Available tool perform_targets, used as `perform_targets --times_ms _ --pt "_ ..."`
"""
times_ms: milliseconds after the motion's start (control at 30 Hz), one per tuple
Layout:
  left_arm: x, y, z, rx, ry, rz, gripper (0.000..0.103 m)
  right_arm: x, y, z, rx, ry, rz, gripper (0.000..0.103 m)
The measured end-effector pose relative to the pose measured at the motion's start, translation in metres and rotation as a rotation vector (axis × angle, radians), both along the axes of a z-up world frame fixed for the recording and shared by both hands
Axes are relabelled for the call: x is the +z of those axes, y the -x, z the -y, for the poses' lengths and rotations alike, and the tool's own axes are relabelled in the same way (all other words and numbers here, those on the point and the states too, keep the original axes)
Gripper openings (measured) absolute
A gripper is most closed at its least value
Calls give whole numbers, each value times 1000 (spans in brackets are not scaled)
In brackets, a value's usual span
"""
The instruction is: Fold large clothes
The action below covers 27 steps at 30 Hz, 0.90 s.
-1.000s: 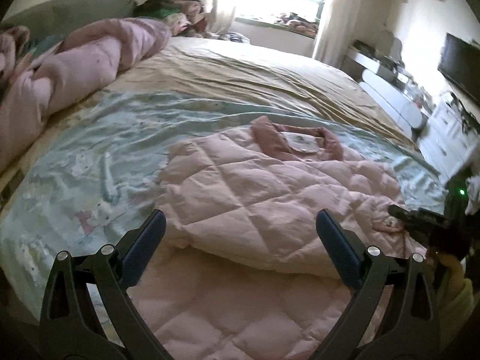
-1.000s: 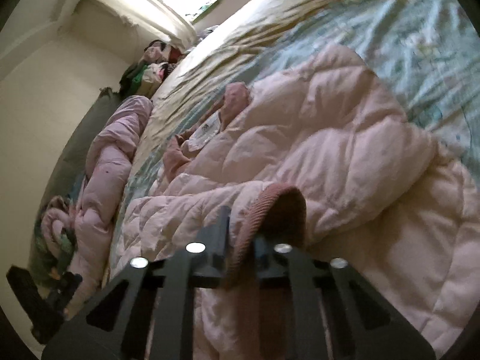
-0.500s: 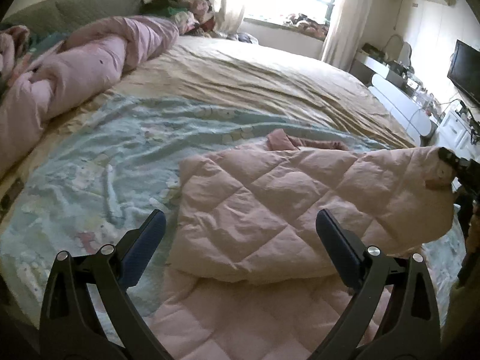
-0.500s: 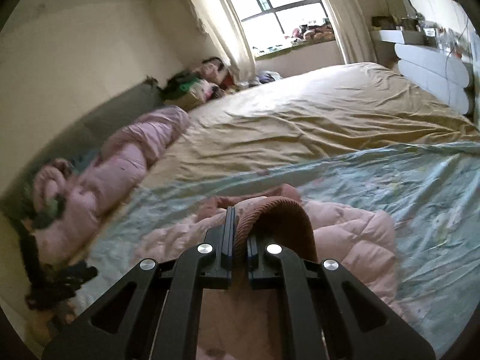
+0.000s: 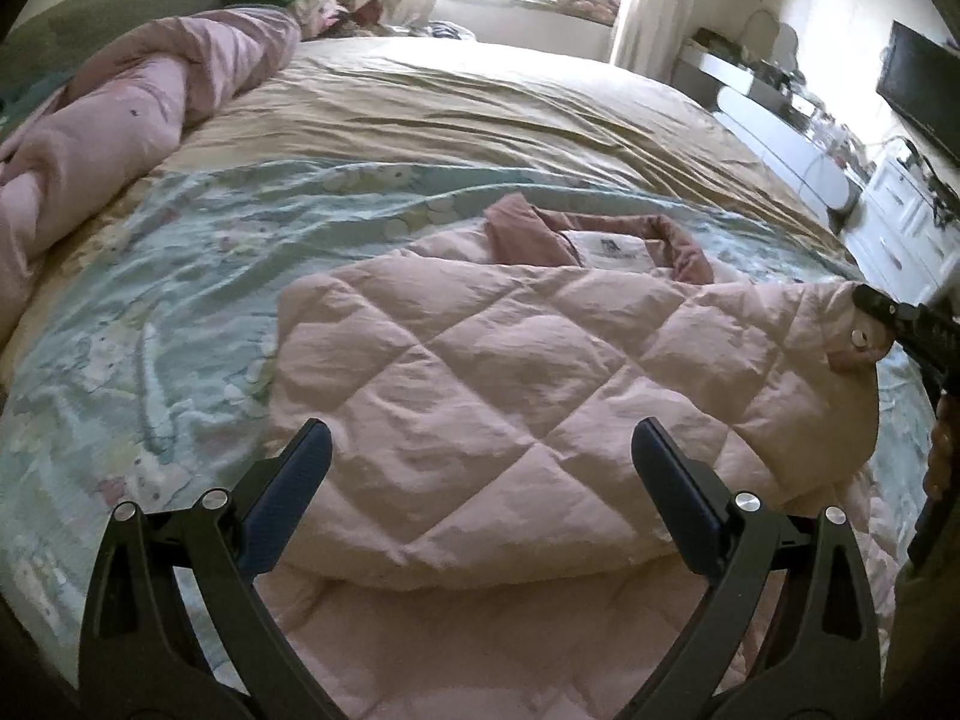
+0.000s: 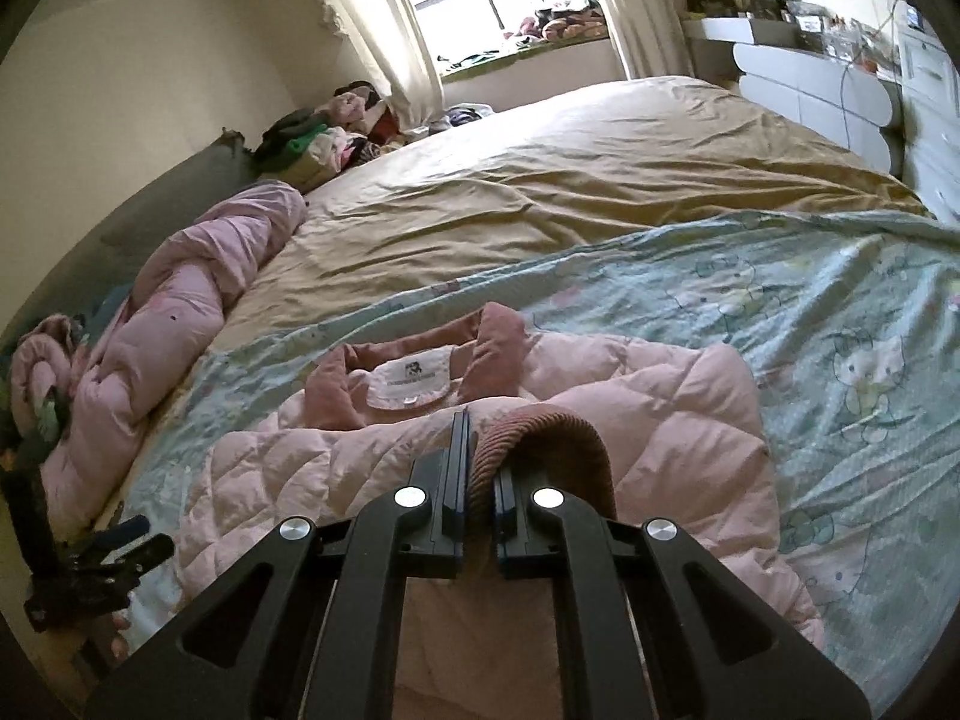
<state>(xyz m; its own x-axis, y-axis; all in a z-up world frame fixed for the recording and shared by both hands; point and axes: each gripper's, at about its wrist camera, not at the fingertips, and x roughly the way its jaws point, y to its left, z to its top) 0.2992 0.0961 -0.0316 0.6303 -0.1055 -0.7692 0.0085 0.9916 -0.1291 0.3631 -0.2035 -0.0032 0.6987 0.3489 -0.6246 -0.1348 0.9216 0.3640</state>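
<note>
A pale pink quilted jacket (image 5: 480, 384) with a darker pink collar (image 5: 522, 231) lies on the bed, part folded over itself. My left gripper (image 5: 480, 462) is open and empty, hovering just above the jacket's near fold. My right gripper (image 6: 480, 474) is shut on the jacket's ribbed sleeve cuff (image 6: 540, 438) and holds it up over the jacket body (image 6: 660, 420). In the left wrist view the right gripper (image 5: 882, 315) shows at the right edge, holding the sleeve end. The collar and label (image 6: 414, 381) show beyond the cuff.
The bed has a light blue cartoon-print sheet (image 5: 180, 324) under the jacket and a tan cover (image 5: 480, 108) beyond. A rolled pink duvet (image 5: 120, 120) lies along the left. White drawers (image 5: 900, 216) and a dark screen (image 5: 918, 84) stand at right.
My right gripper has carried the sleeve cuff from low on the jacket up and across, and the collar and label have come back into view. My left gripper stayed open, nearly still.
</note>
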Motion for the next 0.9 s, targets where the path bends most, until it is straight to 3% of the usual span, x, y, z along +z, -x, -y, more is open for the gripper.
perform_targets --times_ms 400,600,767,900 --pt "-52 -17 6 -23 8 -126 90 1 0 -3 -7 -5 -13 10" --pt "-60 -18 5 -20 7 -139 91 11 11 -5 -19 40 16 27" --pt "-62 -20 7 -20 1 -141 91 30 33 -9 -83 116 144 44" --pt "-65 -21 7 -18 -2 -143 92 26 31 -35 38 146 127 49"
